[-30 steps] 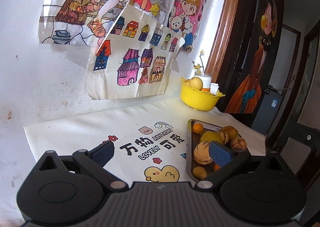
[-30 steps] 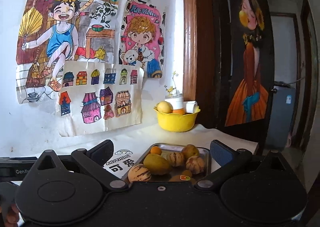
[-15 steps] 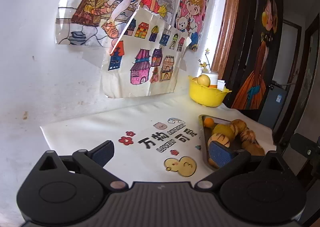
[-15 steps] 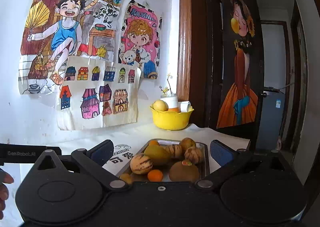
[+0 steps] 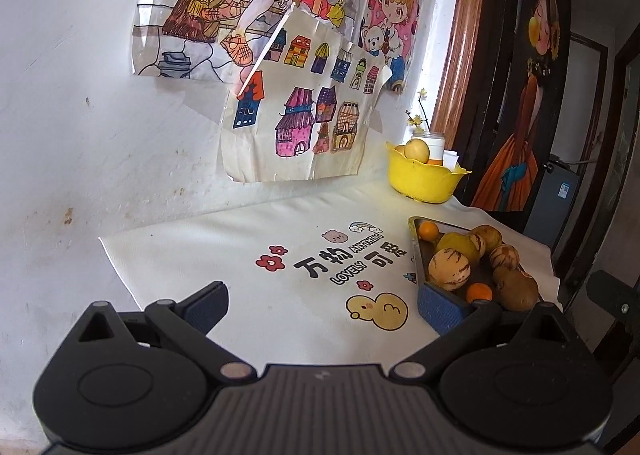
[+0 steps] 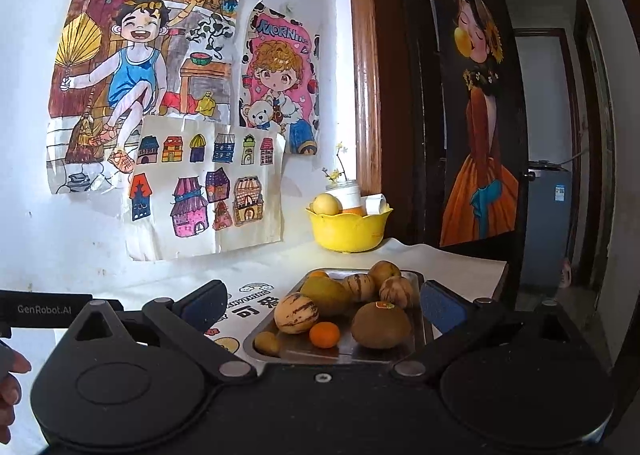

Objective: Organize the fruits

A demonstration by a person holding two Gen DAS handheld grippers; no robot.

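Left gripper (image 5: 322,309): jaws wide apart, nothing between them, over the printed white cloth (image 5: 224,255). On the wall (image 5: 80,115) behind: three children's drawings, taped, overlapping. At far left of the right wrist view, fingertips of a hand (image 6: 12,379) on the other gripper's handle. Right gripper (image 6: 322,305): jaws wide apart, empty, facing the metal tray (image 6: 416,339) from its near end. Tray on the cloth, right of the printed lettering, holding nine fruits as far as countable: one small yellow-brown piece (image 6: 267,343) at the near left corner; three striped pale melons (image 6: 296,313), one near left, two further back; one yellow-green mango (image 6: 326,295); two small oranges, near one (image 6: 325,334) touching the striped melon, far one (image 6: 318,274) at the back left corner; one brown kiwi (image 6: 381,325) with a sticker, near right; one brown round fruit (image 6: 384,273) at the back. Beyond the tray, near the wall and door frame: one yellow bowl (image 6: 348,227), apart from the tray, with one pale round fruit (image 6: 326,203), something orange partly hidden, one white jar (image 6: 346,193) with a flower sprig, one rolled white item. At right: dark door with one painting (image 6: 478,115) of a figure in an orange dress.
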